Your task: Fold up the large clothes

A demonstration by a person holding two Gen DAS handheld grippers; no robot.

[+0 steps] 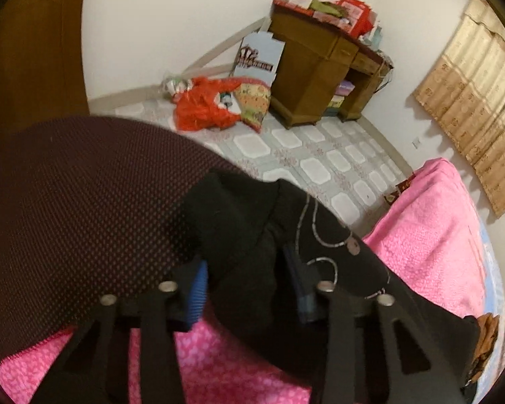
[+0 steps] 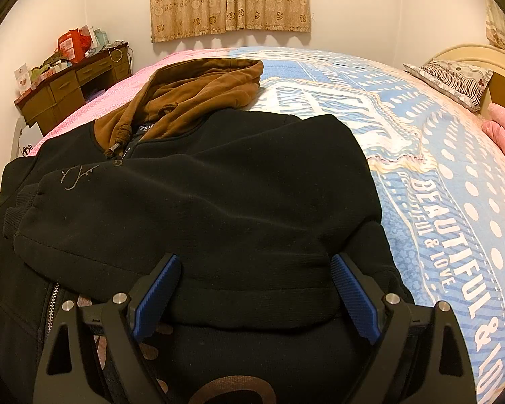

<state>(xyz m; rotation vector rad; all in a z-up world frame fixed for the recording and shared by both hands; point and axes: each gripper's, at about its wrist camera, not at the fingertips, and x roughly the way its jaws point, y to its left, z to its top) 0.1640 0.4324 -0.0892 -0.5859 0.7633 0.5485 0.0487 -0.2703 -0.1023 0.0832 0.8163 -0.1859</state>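
Observation:
A black zip jacket (image 2: 219, 185) with a brown hood (image 2: 202, 91) lies spread on the bed, one sleeve folded across its chest. Above its lower part, my right gripper (image 2: 256, 289) stands open, blue pads wide apart, with the folded fabric lying beneath and between them. In the left wrist view, my left gripper (image 1: 250, 286) is shut on a bunched fold of the same black jacket (image 1: 245, 229), near its silver embroidery, over the bed's pink edge. The right-hand pad is mostly hidden by cloth.
A pink sheet (image 1: 427, 235) and a blue dotted bedcover (image 2: 437, 168) cover the bed. A dark dotted fabric (image 1: 67, 202) fills the left wrist view's left side. A wooden desk (image 1: 313, 77) and red bags (image 1: 202, 107) stand on the tiled floor. A pillow (image 2: 454, 80) lies at the headboard.

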